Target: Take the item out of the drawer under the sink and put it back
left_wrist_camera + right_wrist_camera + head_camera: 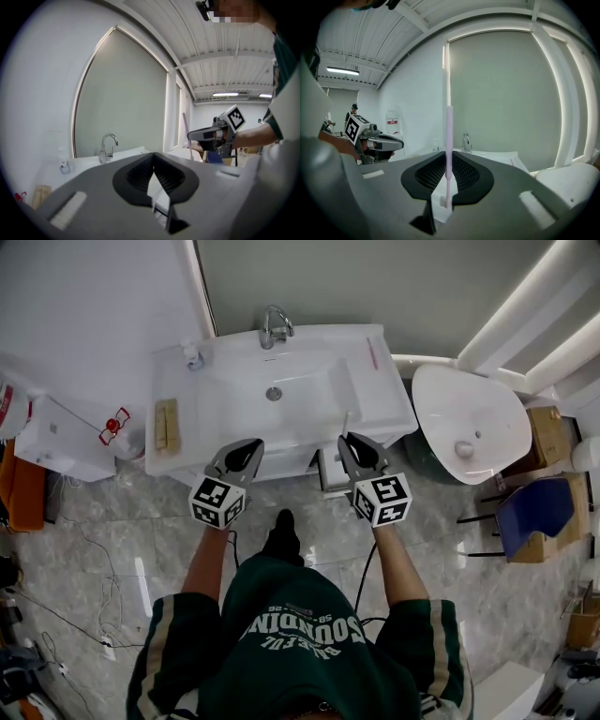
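Observation:
A white sink vanity (375,381) stands in front of me in the head view. Under its front edge a white drawer (330,472) looks pulled out. My right gripper (347,439) (448,154) hovers above that drawer, shut on a thin pale pink stick (448,131). The stick stands upright between the pads and shows in the head view as a thin pale pink stick (345,421). My left gripper (253,444) (153,155) is level with the vanity's front edge, shut with nothing in it. From the left gripper view I see the right gripper (191,136) and the stick (185,133).
A chrome faucet (274,326) and a small bottle (192,356) stand at the basin's back. A wooden piece (167,424) lies on the counter's left. A toilet (469,427) is at the right, a blue chair (534,507) beyond it, a white cabinet (56,437) at the left.

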`<state>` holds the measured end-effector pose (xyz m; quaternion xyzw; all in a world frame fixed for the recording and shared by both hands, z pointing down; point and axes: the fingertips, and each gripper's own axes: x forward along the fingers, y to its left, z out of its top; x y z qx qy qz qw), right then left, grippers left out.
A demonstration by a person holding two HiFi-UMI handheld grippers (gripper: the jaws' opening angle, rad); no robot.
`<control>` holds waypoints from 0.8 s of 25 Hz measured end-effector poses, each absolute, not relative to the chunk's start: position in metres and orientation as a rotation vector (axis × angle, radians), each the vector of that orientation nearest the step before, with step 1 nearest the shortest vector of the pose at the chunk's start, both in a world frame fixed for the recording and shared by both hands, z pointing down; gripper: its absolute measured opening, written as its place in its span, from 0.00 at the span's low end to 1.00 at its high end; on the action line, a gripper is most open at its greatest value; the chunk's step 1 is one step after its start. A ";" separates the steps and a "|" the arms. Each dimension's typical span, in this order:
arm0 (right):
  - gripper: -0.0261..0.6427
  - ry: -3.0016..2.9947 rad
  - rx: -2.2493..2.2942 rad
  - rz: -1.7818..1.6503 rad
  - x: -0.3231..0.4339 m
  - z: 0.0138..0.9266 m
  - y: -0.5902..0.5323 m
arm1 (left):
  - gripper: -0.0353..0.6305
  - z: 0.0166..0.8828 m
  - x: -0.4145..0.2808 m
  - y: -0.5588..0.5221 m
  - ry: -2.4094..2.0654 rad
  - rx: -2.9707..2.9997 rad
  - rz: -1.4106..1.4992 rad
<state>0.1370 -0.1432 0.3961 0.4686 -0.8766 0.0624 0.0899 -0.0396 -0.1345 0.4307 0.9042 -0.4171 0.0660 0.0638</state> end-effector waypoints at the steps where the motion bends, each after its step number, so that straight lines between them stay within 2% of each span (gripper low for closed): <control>1: 0.11 -2.611 1.387 0.181 0.136 0.396 -0.143 | 0.13 0.430 -0.040 -0.134 -1.261 2.731 0.198; 20: 0.11 -2.625 1.372 0.196 0.137 0.402 -0.150 | 0.13 0.437 -0.033 -0.144 -1.245 2.722 0.209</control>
